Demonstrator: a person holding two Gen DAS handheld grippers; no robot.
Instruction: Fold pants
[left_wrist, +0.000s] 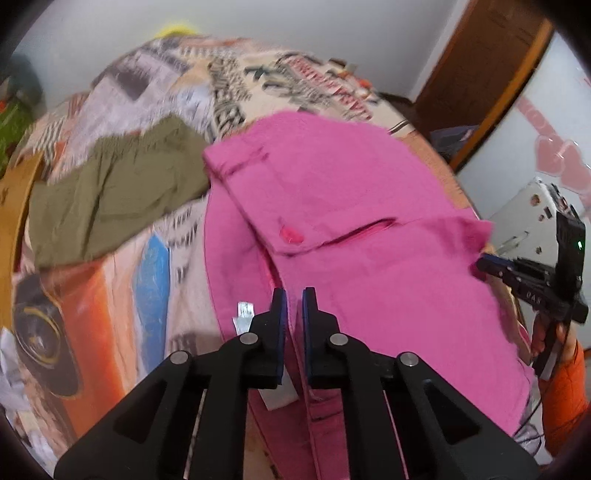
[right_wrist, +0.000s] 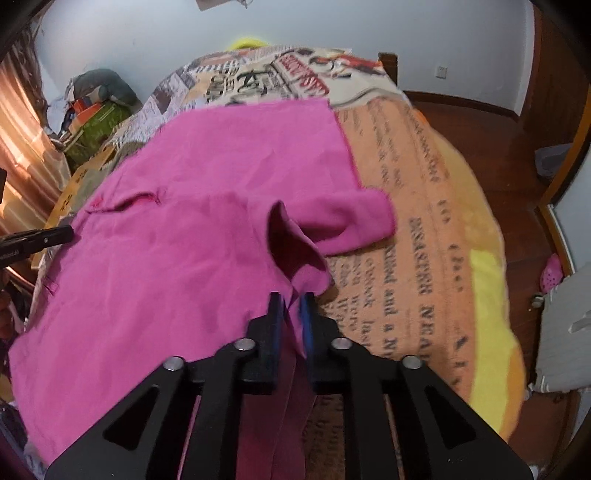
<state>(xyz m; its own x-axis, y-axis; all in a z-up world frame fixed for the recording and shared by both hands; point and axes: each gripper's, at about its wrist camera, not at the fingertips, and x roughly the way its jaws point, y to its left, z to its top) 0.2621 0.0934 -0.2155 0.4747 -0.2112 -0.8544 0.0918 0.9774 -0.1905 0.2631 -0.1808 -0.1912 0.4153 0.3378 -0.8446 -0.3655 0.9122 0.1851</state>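
Observation:
Pink pants (left_wrist: 351, 184) lie spread on a bed, with a back pocket and its pink button facing up. In the left wrist view my left gripper (left_wrist: 294, 299) is shut on the near edge of the pants, with fabric pinched between its blue pads. At the right of that view my right gripper (left_wrist: 480, 266) bites another edge of the cloth. The right wrist view shows the pants (right_wrist: 184, 240) with my right gripper (right_wrist: 291, 299) shut on a raised fold at their right edge. The tip of my left gripper (right_wrist: 70, 232) touches the pants' far left side.
An olive green garment (left_wrist: 110, 199) lies left of the pants on the printed bedcover (left_wrist: 122, 295). The bedcover (right_wrist: 424, 240) ends at a yellow edge on the right, above a wooden floor (right_wrist: 480, 122). Boxes and bags (right_wrist: 96, 118) are piled at the back left. An orange sleeve (left_wrist: 565, 398) holds the right gripper.

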